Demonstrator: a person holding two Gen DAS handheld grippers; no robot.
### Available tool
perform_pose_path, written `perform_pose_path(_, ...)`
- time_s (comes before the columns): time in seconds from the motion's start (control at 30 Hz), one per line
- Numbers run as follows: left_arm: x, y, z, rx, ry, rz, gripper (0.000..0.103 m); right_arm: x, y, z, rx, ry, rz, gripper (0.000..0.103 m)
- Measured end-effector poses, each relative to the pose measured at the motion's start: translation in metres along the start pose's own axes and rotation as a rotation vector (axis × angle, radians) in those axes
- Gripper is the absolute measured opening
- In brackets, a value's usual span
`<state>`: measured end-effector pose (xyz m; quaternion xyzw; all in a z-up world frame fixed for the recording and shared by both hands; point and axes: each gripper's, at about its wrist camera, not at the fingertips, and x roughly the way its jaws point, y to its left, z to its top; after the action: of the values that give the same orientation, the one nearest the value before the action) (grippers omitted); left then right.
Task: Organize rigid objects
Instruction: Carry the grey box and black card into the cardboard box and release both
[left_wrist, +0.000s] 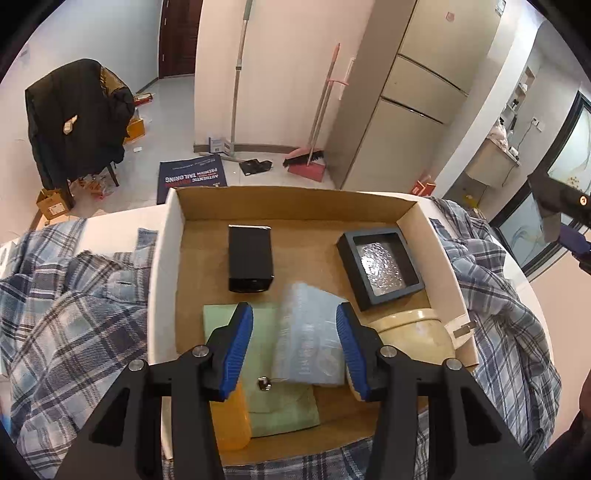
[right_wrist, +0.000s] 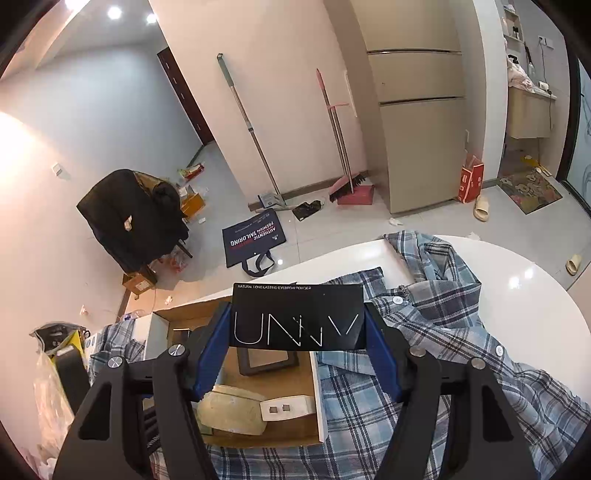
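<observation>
An open cardboard box (left_wrist: 171, 258) lies on a plaid shirt (left_wrist: 74, 314). Inside are an upright black box (left_wrist: 250, 258), a black frame case (left_wrist: 380, 269), a cream bowl-shaped piece (left_wrist: 417, 332), a green pouch (left_wrist: 284, 410) and an orange item (left_wrist: 229, 421). A frosted plastic packet (left_wrist: 310, 332) lies on the pouch. My left gripper (left_wrist: 295, 314) hangs open over the packet; a strip of pouch shows beside the left pad. My right gripper (right_wrist: 297, 321) is shut on a flat black eyebrow-powder box (right_wrist: 295, 317) above the cardboard box's (right_wrist: 318, 387) right wall.
The shirt (right_wrist: 424, 350) spreads over a round white table (right_wrist: 517, 277). A plastic bag of items (right_wrist: 55, 369) sits left of the box. On the floor beyond are a coat-draped chair (left_wrist: 77, 118), brooms with a dustpan (left_wrist: 306, 166) and a fridge (left_wrist: 417, 92).
</observation>
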<state>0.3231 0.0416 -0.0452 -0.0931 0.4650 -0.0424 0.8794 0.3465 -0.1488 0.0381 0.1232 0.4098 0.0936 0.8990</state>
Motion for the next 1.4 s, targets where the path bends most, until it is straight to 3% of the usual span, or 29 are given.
perform_pose_path(0.07,-0.008,0.004,0.003,-0.006,-0.026,0.016,0.052,0.005,0.002,-0.002,-0.005,0.013,0.005,0.067)
perform_pose_path(0.2,-0.033,0.016,0.007,-0.062,-0.163,0.043,0.085,0.018,0.008,-0.006,-0.02,0.062,0.054,0.067)
perform_pose_path(0.37,-0.07,0.034,0.007,-0.149,-0.358,0.055,0.087,0.033,0.027,-0.017,-0.101,0.079,0.057,0.067)
perform_pose_path(0.47,-0.085,0.034,0.006,-0.13,-0.43,0.095,0.089,0.048,0.036,-0.024,-0.125,0.107,0.097,0.067)
perform_pose_path(0.5,-0.088,0.032,0.006,-0.114,-0.443,0.125,0.096,0.052,0.038,-0.025,-0.129,0.108,0.107,0.067)
perform_pose_path(0.53,-0.089,0.029,0.007,-0.08,-0.442,0.186,0.102,0.056,0.04,-0.026,-0.138,0.099,0.104,0.067)
perform_pose_path(0.63,-0.089,0.023,0.01,0.01,-0.437,0.278,0.103,0.065,0.044,-0.032,-0.174,0.07,0.063,0.067)
perform_pose_path(0.83,-0.093,0.021,0.004,0.02,-0.471,0.171,0.103,0.075,0.056,-0.04,-0.222,0.057,0.12,0.067)
perform_pose_path(0.93,-0.097,0.017,0.002,0.028,-0.521,0.19,0.103,0.075,0.061,-0.041,-0.253,0.03,0.127,0.067)
perform_pose_path(1.1,-0.111,0.008,-0.002,0.038,-0.629,0.192,0.103,0.092,0.062,-0.045,-0.264,0.103,0.124,0.067)
perform_pose_path(1.23,-0.101,0.008,0.003,0.079,-0.548,0.163,0.103,0.104,0.055,-0.049,-0.244,0.159,0.126,0.067)
perform_pose_path(1.4,-0.094,0.016,0.006,0.013,-0.486,0.135,0.103,0.108,0.053,-0.051,-0.253,0.167,0.081,0.067)
